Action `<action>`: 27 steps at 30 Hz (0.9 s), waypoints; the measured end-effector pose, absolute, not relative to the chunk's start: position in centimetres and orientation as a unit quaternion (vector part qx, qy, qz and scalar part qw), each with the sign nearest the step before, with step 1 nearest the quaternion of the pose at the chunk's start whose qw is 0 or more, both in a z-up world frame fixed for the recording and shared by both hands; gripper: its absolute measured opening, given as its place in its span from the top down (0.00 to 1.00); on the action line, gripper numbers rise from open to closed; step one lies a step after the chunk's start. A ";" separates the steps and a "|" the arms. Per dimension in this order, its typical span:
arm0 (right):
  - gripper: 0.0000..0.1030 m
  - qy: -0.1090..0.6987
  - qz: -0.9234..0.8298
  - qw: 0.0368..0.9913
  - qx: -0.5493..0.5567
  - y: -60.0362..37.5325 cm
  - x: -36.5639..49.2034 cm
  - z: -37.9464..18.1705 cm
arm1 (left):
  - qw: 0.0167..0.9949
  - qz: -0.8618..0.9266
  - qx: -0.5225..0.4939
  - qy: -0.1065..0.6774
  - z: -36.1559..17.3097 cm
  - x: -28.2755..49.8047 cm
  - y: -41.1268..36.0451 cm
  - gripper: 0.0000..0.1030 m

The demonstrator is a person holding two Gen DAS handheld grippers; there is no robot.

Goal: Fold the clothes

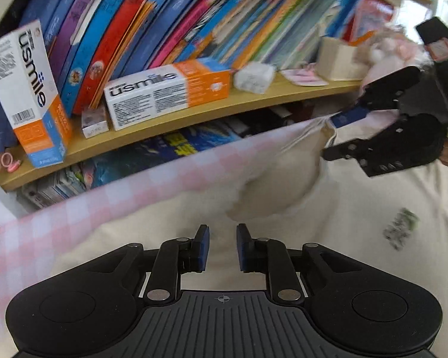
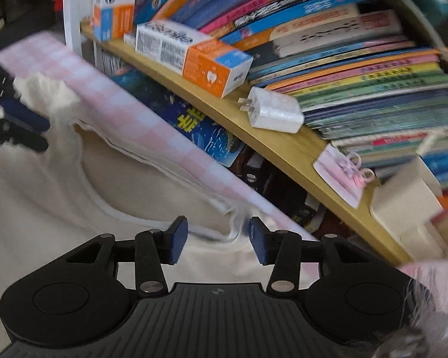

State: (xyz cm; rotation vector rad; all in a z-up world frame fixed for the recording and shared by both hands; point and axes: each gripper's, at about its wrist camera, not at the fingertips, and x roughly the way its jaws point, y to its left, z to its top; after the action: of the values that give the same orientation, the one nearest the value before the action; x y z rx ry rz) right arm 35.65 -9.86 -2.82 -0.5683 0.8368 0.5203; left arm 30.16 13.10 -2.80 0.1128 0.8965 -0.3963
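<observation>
Left wrist view: my left tool [image 1: 222, 246] hangs open and empty over the cream shirt [image 1: 328, 232] spread on the pink checked cloth [image 1: 110, 197]. My right tool [image 2: 218, 240] gapes at the shirt's collar [image 2: 110, 208], gripping nothing, near the bookshelf [image 2: 283, 146].

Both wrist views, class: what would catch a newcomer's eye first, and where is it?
A crowded wooden shelf of bright book spines fills the top, with orange-and-white toothpaste boxes and a white plug adapter on its edge. Below, a cream cotton T-shirt lies on pink checked cloth, both open black grippers over it.
</observation>
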 end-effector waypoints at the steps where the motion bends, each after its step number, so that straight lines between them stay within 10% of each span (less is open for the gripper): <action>1: 0.57 0.394 0.239 0.844 -0.275 -9.7 36.4 -3.1 | 0.884 -0.175 0.041 0.431 -3.0 31.1 13.4 0.82; 13: 0.50 0.396 0.228 0.889 -0.008 -17.0 39.5 -0.2 | 0.910 -0.089 -0.047 0.401 -3.6 32.9 19.2 0.75; 16: 0.50 0.389 0.219 0.894 -0.029 -19.1 38.2 0.6 | 0.917 -0.114 0.017 0.381 -3.1 31.4 19.4 0.62; 27: 0.63 0.416 0.188 0.885 -0.087 -16.1 39.1 -3.2 | 0.898 -0.147 0.116 0.399 -4.6 30.7 19.9 0.61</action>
State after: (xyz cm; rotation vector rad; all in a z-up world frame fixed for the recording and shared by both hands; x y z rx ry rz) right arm 39.14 -16.13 -3.16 -0.1807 0.8654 0.3919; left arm 30.70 19.88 -4.61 0.2407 0.8256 -0.3041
